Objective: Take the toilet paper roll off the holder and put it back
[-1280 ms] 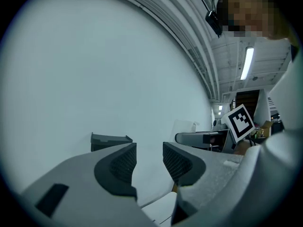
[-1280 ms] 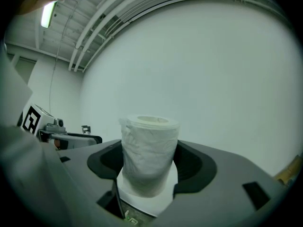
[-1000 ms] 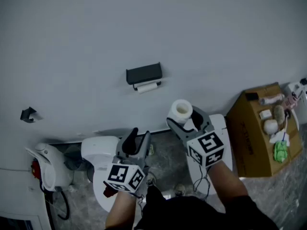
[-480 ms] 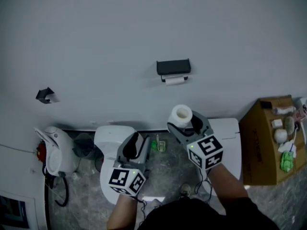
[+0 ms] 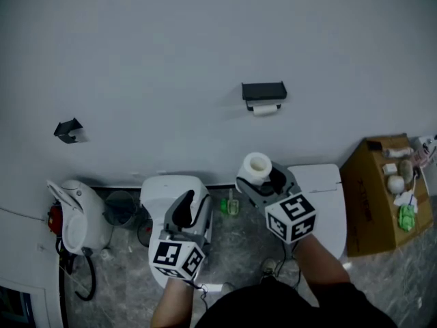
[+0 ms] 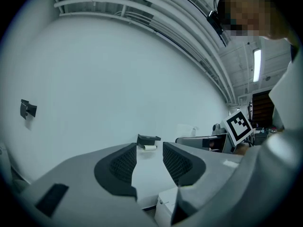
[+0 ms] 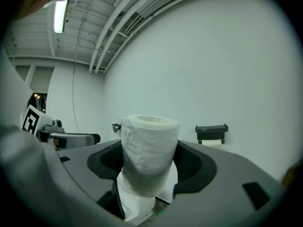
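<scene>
The toilet paper roll (image 5: 257, 165) was held upright, clamped between the jaws of the right claw (image 5: 260, 178), well apart from the black holder (image 5: 264, 91) on the wall (image 5: 136, 60). The left claw (image 5: 189, 209) was seen with jaws apart, nothing between them

Toilet paper roll (image 5: 257, 165): white, with a crinkled outer wrap and a pale hollow core open at the top. It stands upright, clamped at its sides between the jaws of my right gripper (image 7: 150, 170), well apart from the holder.

Holder (image 5: 264, 91): black, box-shaped and flat-topped, mounted on the pale wall. White paper (image 5: 265, 109) shows just beneath it.
</scene>
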Demonstrator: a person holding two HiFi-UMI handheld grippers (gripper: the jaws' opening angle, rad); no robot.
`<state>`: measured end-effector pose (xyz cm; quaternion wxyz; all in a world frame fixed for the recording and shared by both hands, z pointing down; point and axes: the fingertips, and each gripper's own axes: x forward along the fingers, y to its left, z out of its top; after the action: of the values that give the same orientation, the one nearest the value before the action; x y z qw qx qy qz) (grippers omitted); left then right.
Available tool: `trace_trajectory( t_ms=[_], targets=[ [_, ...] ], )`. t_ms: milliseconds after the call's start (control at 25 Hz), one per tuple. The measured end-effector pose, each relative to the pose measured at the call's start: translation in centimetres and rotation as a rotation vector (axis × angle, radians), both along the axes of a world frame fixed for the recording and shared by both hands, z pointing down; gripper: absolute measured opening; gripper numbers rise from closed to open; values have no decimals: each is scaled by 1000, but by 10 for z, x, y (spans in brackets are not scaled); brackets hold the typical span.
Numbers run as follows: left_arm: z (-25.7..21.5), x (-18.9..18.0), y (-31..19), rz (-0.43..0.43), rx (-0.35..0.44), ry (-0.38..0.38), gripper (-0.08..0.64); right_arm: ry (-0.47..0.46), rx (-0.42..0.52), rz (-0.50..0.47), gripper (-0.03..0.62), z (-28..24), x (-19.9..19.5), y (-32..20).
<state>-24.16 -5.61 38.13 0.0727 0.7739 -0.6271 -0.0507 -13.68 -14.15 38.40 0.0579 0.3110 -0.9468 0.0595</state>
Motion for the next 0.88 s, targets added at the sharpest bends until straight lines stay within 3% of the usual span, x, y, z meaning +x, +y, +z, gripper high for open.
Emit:
trace_trajectory(
  t_ms=[360,880],
  targets=[
    [10,-18,43,138,8,40,163,30,7,141,305,2,-5,60],
    [28,36,79,312,-23,75,163,64,-35,311,305,20,58,118]
  ],
)
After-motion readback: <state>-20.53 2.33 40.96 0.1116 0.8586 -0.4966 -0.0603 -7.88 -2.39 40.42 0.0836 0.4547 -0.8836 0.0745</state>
